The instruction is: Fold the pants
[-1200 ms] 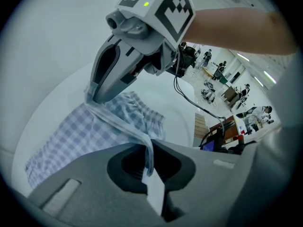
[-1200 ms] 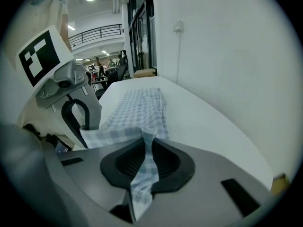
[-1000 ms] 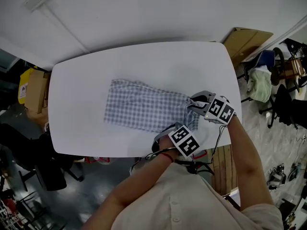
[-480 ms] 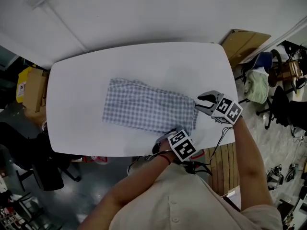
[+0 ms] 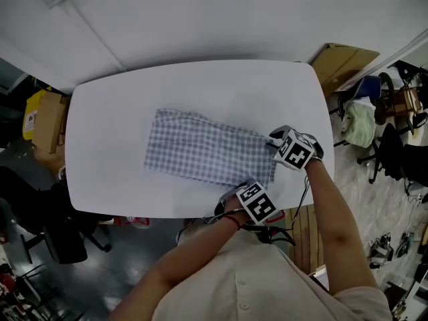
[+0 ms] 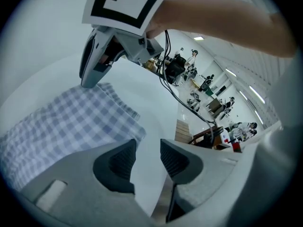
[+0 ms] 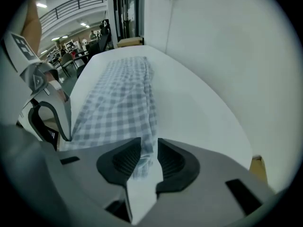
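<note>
Pants [image 5: 207,154]: checked, flat mid-table, long axis left to right in head view, right end by the grippers. Since half a second ago the right gripper [image 7: 149,157] has dropped onto its far corner, jaws just closing, cloth between (a gap shows). Left gripper [image 6: 142,157]: jaws just opened, spread, empty. White table [image 5: 200,85]; cardboard box [image 5: 342,59] beyond.
</note>
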Tool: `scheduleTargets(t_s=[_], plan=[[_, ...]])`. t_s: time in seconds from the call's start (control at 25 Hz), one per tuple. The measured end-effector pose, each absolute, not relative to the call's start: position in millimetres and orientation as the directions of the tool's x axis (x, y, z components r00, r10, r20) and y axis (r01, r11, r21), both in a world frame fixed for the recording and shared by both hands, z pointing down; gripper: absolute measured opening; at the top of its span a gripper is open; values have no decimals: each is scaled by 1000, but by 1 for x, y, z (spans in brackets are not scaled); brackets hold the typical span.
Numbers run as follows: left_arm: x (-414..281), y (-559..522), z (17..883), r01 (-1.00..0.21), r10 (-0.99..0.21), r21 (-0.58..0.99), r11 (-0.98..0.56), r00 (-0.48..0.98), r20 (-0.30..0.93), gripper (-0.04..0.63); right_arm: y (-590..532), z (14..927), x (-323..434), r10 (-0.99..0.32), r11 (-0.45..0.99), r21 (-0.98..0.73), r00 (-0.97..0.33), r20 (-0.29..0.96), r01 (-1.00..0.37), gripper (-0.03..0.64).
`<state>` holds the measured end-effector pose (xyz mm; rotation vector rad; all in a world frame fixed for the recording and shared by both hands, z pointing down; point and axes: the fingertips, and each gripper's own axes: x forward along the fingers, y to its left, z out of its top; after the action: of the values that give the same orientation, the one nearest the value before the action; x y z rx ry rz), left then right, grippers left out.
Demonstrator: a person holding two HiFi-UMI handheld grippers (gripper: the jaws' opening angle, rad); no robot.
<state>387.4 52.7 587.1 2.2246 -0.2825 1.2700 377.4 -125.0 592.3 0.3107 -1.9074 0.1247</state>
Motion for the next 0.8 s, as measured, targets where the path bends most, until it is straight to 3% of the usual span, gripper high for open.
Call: scheduleTargets(t_s=[0.32, 0.6, 0.8], plan=[[391, 56, 584, -454, 54, 379, -806, 582, 811, 158, -124, 606, 400, -137, 905, -10, -314, 940, -425, 106], [389, 51, 550, -537, 32, 648, -541, 757, 653, 164, -129, 605, 409, -116, 811, -161, -425, 898, -562, 106], [371, 48, 534, -535, 1, 638, -554, 766, 643, 164, -136, 596, 419, -121, 759, -215, -457, 881, -615, 109]])
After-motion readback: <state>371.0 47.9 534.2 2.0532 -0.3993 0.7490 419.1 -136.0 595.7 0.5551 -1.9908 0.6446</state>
